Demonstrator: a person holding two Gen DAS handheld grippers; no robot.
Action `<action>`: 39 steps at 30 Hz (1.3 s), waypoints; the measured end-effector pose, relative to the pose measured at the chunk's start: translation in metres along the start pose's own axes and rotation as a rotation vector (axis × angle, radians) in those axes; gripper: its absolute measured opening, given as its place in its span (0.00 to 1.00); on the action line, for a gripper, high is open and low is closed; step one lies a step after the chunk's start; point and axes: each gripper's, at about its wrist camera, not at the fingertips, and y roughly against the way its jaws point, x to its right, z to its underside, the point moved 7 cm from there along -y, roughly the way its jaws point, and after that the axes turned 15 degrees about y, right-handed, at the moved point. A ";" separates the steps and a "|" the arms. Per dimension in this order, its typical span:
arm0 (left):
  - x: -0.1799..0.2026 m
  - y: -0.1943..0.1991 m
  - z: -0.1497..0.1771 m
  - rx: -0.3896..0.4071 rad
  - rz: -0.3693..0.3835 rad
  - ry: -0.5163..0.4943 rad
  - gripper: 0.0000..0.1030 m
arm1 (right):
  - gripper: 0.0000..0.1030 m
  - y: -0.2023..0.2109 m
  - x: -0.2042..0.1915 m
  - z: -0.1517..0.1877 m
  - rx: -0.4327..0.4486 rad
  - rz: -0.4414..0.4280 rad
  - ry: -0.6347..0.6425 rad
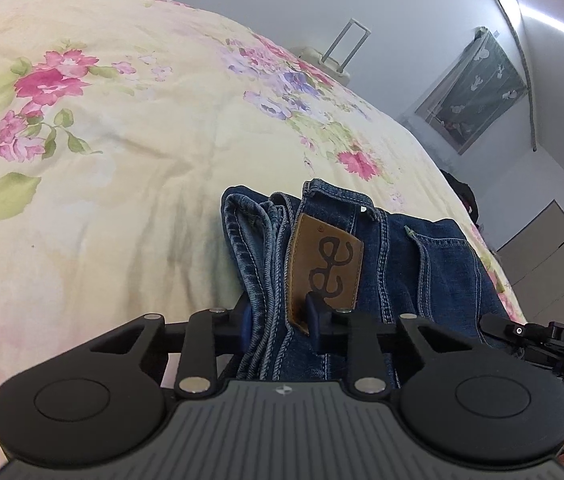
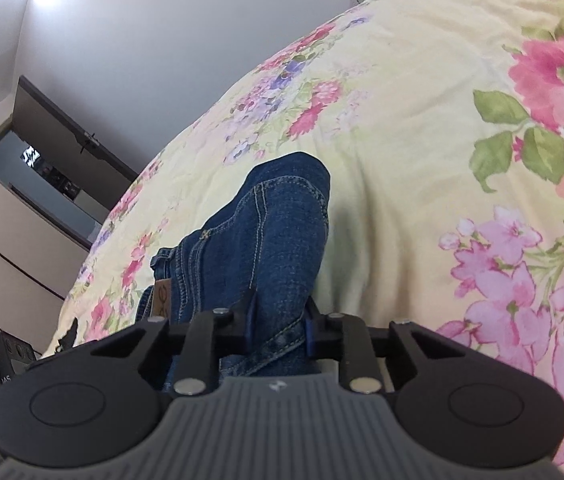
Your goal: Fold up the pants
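While the jeans (image 1: pixel 362 248) lie folded, left tongs (image 1: pixel 280 320) and right tongs (image 2: pixel 280 312) both pinch them.

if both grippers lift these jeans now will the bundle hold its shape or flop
Probably flops: the jeans are soft denim in loose stacked layers. The left gripper pinches the leather patch edge, the right gripper a fold; the middle likely sags. Thick seams should resist slipping.

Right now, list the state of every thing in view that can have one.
Blue denim jeans: folded into a bundle, lying on the floral bedspread.
Left gripper: shut on jeans at the waistband.
Right gripper: shut on jeans.
Cream suitcase handle: extended.
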 end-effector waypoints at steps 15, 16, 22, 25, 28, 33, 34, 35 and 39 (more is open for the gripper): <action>-0.010 0.094 -0.012 0.044 0.085 0.099 0.27 | 0.16 0.059 -0.114 -0.034 -0.035 0.003 0.131; -0.011 0.104 -0.019 0.049 0.080 0.086 0.27 | 0.16 0.061 -0.124 -0.033 -0.033 -0.011 0.134; -0.019 0.184 -0.064 0.103 -0.003 -0.031 0.27 | 0.16 0.056 -0.188 -0.030 -0.016 -0.139 0.121; -0.028 0.218 -0.083 0.107 -0.052 -0.053 0.27 | 0.16 0.045 -0.219 -0.028 -0.017 -0.208 0.096; -0.041 0.242 -0.099 0.100 -0.103 -0.065 0.27 | 0.16 0.030 -0.252 -0.024 -0.023 -0.262 0.084; -0.070 0.267 -0.120 0.097 -0.178 -0.074 0.26 | 0.16 -0.005 -0.293 -0.011 -0.046 -0.344 0.026; -0.077 0.268 -0.123 0.095 -0.194 -0.070 0.26 | 0.16 -0.013 -0.299 -0.007 -0.054 -0.356 0.010; -0.086 0.269 -0.126 0.091 -0.211 -0.065 0.26 | 0.16 -0.021 -0.305 -0.003 -0.061 -0.366 -0.001; -0.118 0.255 -0.132 0.068 -0.261 -0.050 0.26 | 0.16 -0.060 -0.323 0.013 -0.094 -0.386 -0.004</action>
